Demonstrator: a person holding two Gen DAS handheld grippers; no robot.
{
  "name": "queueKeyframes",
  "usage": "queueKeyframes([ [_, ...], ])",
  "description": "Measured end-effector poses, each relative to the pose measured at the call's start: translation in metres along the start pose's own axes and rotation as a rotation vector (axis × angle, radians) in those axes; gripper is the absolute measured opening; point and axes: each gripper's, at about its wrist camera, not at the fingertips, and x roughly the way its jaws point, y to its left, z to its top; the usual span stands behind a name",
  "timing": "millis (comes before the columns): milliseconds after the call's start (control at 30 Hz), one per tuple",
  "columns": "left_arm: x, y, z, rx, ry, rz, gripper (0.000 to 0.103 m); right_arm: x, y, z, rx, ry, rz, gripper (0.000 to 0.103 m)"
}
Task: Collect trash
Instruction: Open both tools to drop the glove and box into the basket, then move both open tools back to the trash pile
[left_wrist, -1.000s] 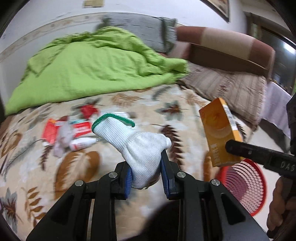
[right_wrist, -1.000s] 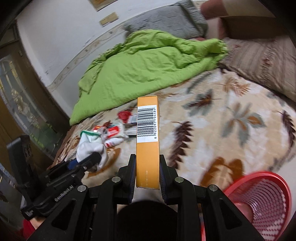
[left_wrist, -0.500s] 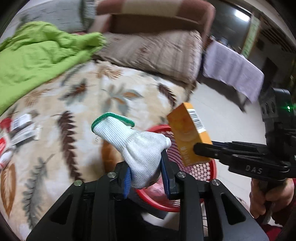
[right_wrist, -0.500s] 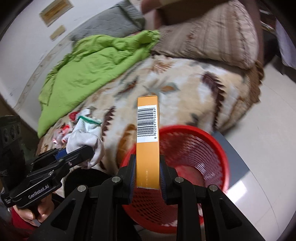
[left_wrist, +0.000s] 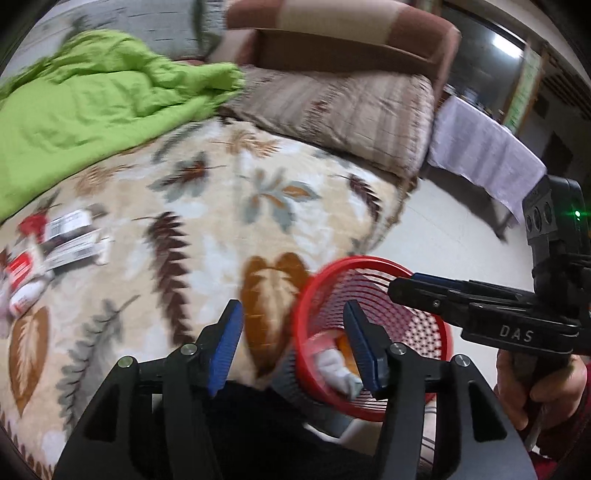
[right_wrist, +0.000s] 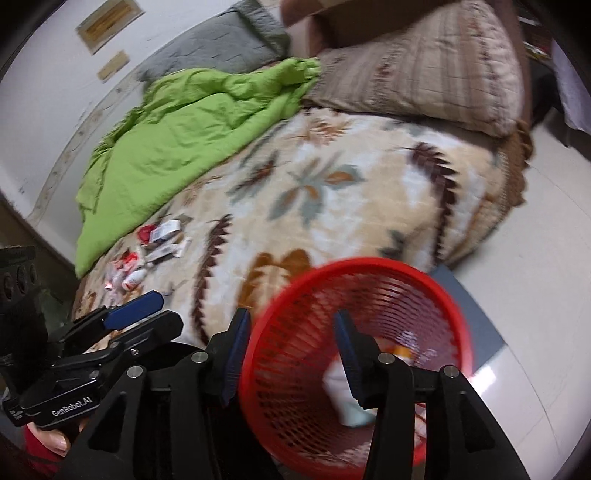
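Note:
A red mesh basket stands on the floor at the foot of the bed. The white glove and the orange box lie inside it. My left gripper is open and empty above the basket's near rim; it also shows in the right wrist view. My right gripper is open and empty over the basket. More trash, red and white wrappers and a small bottle, lies on the leaf-pattern blanket.
A green quilt covers the far side of the bed. A striped pillow and a brown headboard are at the right end. A table with a white cloth stands beyond on the tiled floor.
Both grippers opened. The glove and the orange box dropped into the red basket. Both views have swung slightly back toward the bed.

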Motion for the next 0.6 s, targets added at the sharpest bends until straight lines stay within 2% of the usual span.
queueKeyframes([
  [367, -0.049, 0.119, -0.008, -0.241, -0.096, 0.191, 0.056, 0.048, 0.083, 0.019, -0.166, 0.035, 0.111, 0.055],
  [433, -0.057, 0.144, -0.013, -0.284, -0.107, 0.232, 0.056, 0.056, 0.096, 0.019, -0.197, 0.043, 0.124, 0.059],
  [600, -0.074, 0.192, -0.027, -0.377, -0.123, 0.308, 0.056, 0.084, 0.126, 0.019, -0.254, 0.092, 0.151, 0.061],
])
